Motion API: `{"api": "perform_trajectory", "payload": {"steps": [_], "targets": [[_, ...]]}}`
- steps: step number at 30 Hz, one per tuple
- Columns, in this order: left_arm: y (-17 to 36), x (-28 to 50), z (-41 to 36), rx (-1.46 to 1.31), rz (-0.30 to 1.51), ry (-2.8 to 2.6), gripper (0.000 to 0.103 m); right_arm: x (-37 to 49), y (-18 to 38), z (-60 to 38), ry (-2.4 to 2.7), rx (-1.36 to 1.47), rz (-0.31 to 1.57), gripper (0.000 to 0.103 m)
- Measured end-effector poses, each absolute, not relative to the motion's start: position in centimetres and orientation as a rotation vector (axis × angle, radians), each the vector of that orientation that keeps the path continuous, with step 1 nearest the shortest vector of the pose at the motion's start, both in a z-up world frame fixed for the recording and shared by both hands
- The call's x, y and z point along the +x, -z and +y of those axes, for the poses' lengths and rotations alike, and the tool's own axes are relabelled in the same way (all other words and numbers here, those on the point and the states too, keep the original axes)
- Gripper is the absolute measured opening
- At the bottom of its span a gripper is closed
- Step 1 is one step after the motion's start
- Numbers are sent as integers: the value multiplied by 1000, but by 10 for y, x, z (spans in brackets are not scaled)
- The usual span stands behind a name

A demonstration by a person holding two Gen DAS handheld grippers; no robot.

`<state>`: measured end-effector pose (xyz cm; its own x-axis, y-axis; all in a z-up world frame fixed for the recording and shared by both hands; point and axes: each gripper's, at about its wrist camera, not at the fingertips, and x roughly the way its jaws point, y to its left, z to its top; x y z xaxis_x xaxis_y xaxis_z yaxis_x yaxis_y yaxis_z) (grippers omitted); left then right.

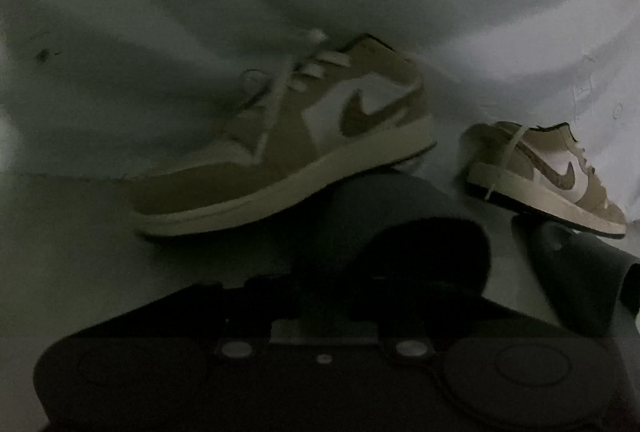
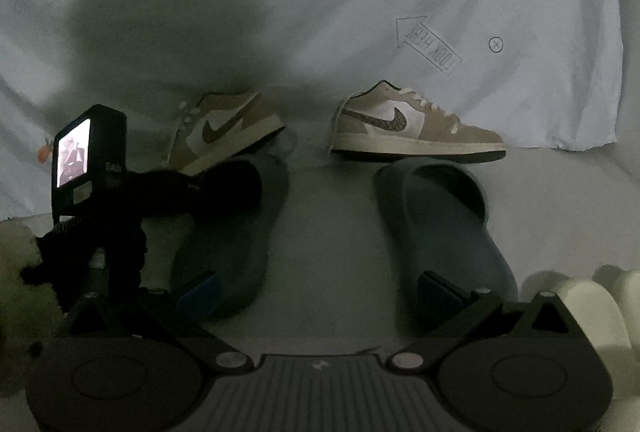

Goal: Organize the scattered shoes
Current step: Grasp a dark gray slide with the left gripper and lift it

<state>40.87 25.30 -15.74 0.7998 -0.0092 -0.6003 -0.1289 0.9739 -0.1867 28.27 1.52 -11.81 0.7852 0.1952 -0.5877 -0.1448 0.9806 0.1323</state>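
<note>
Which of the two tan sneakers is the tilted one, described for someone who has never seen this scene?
Start at the pale printed sheet behind the shoes. Two tan sneakers stand before it, each behind a grey slide. The tilted sneaker is the left one in the right wrist view: its heel rides up on the left slide, whereas the other sneaker sits flat.

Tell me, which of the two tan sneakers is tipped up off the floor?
The left tan-and-white suede sneaker: its heel end rests on a dark grey foam slide, so it tilts. The right tan-and-white sneaker sits flat.
</note>
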Motion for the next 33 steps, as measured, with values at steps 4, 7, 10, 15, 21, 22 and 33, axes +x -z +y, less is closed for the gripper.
{"api": "perform_trajectory", "payload": {"steps": [4,7,10,15,21,22,33], "targets": [[151,369,266,-227,662,-87,11,269,106,13,-190,95,618,103],[150,316,278,-211,677,-129,11,259,98,14,-194,77,599,103],[146,245,297,-245,699,-195,12,236,87,11,-200,76,574,103],[137,143,322,-247,721,-299,12,201,77,8,-209,106,566,103],[132,55,348,-303,714,-423,12,156,70,13,-244,107,565,103],[132,45,351,-310,713,-435,14,150,69,14,-248,106,570,103],[100,-23,322,-298,650,-316,61,94,63,5,-228,85,578,103]]}}
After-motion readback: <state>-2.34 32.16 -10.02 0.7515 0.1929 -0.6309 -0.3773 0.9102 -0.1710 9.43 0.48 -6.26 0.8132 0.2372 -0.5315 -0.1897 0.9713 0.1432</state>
